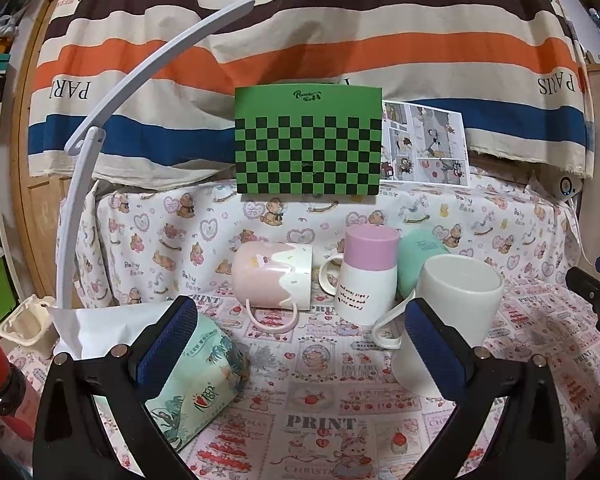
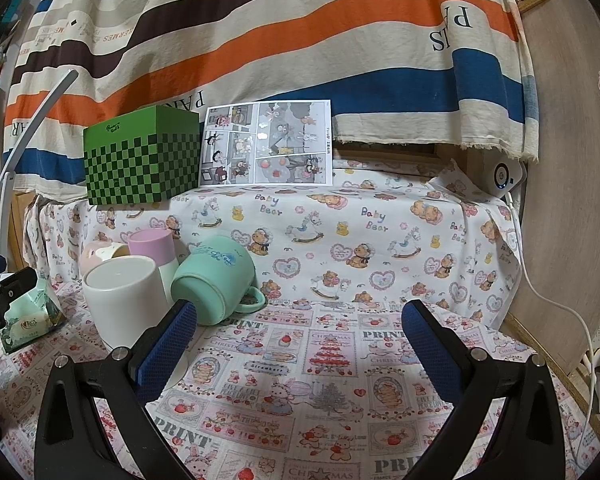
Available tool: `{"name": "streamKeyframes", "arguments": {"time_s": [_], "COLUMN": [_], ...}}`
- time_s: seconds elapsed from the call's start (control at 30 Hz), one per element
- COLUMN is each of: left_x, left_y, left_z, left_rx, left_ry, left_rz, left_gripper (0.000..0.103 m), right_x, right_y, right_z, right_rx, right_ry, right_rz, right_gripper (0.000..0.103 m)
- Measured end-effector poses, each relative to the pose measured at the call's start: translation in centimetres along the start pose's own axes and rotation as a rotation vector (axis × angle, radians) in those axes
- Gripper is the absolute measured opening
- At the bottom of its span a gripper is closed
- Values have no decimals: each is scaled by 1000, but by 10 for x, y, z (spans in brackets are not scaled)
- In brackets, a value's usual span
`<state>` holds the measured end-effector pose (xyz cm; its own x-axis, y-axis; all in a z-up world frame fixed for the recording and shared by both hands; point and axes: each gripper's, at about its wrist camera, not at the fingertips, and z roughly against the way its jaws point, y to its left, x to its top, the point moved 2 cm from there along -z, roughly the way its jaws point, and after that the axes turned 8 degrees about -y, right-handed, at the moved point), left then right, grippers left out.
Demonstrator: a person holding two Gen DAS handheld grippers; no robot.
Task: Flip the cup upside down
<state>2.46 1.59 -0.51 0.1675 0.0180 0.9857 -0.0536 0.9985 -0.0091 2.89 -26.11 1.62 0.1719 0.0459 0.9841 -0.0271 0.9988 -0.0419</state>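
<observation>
Several cups stand grouped on the printed cloth. A white cup [image 1: 456, 300] [image 2: 124, 296] stands upside down, its handle toward the left gripper. A pink and white cup [image 1: 274, 276] lies on its side. A pink-topped white cup [image 1: 368, 276] [image 2: 152, 246] stands upside down behind. A mint green cup [image 2: 216, 276] [image 1: 418, 258] lies tilted on its side. My left gripper [image 1: 300, 320] is open and empty, short of the cups. My right gripper [image 2: 300, 320] is open and empty, to the right of the cups.
A green checkered box [image 1: 308, 144] and a comic sheet [image 2: 268, 142] stand at the back. A tissue pack [image 1: 196, 380] lies by the left finger. A red-capped bottle [image 1: 0, 380], a white lamp arm [image 1: 100, 120] and a wooden panel [image 2: 572, 200] flank the table.
</observation>
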Motion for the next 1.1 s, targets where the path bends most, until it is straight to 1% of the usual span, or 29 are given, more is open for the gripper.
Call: {"name": "streamKeyframes", "arguments": {"time_s": [0.13,0.23,0.4,0.8,0.97,1.1], "left_x": [1,0,0,0,0,0], "left_y": [-3,-6,-5,-8,-7,-10], "left_z": [3,2,1,0,-2,-1], "left_rx": [-5,-16,-28,-22,-28,-40], "left_ry": [-14,-5,2,0,8,0], "left_rz": [-12,-25,-18,-34,-22,-38], "left_gripper": [103,103,103,103,103,103], "right_x": [-1,-1,-1,-1,-2,-2], "right_y": [-1,-2,-2,-2,-3,-2], "right_z": [0,0,0,0,0,0], "right_rx": [2,2,1,2,2,4], "right_ry": [0,1,1,2,1,1], "right_rz": [0,1,0,1,-1,0], "right_gripper": [103,103,103,103,103,103]}}
